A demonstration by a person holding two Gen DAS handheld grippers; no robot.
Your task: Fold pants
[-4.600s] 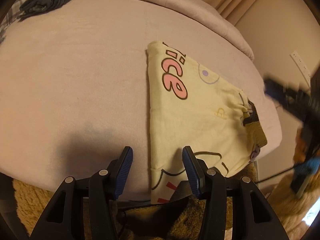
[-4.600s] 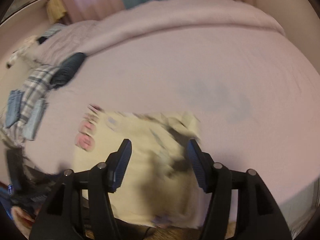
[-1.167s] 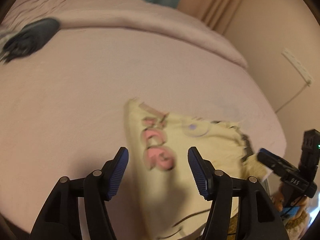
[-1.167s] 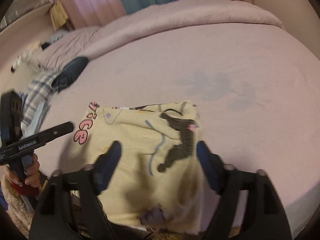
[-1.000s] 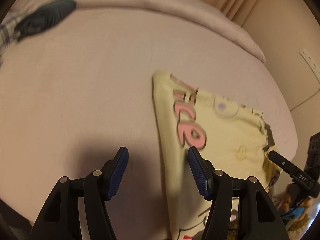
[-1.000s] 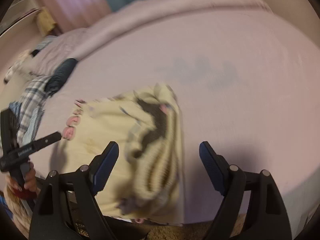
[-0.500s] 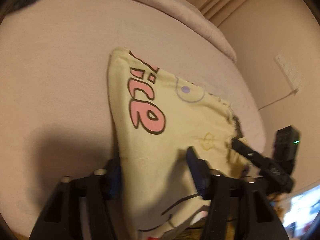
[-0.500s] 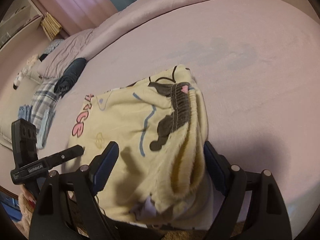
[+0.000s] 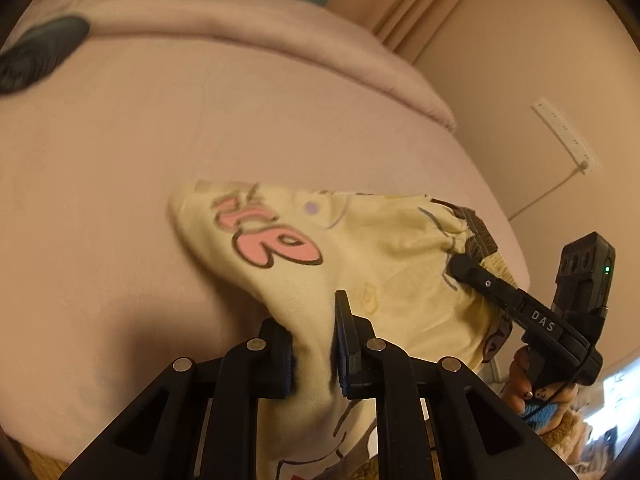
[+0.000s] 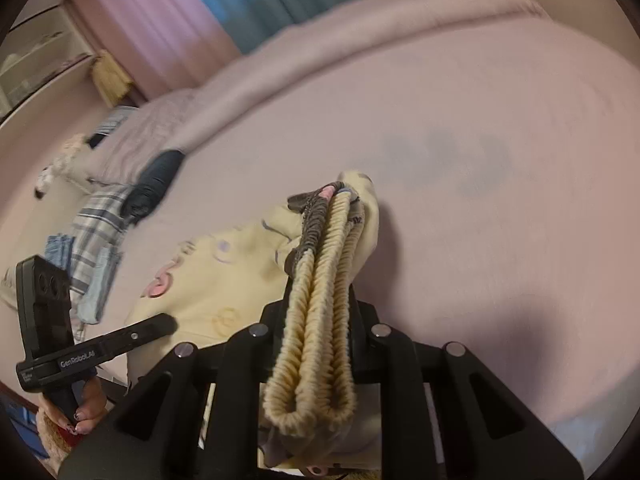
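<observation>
gripping one pair of yellow pants (image 9: 384,248) on the bed (image 9: 120,140), two grippers had just closed: left gripper (image 9: 314,346) pinched its fold, right gripper (image 10: 318,320) its waistband.

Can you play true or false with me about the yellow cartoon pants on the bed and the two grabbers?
1. The left gripper is pinching the yellow pants. True: its jaws have just closed on a fold of the fabric.
2. The right gripper is empty and wide open. False: its jaws have just closed on the ribbed waistband, which is bunched between them.
3. The pants lie on a pink bed. True.
4. The letters printed on the pants are green. False: the letters are pink with dark outlines.
5. A dark rolled-up garment sits on the bed, away from the pants. True.
</observation>
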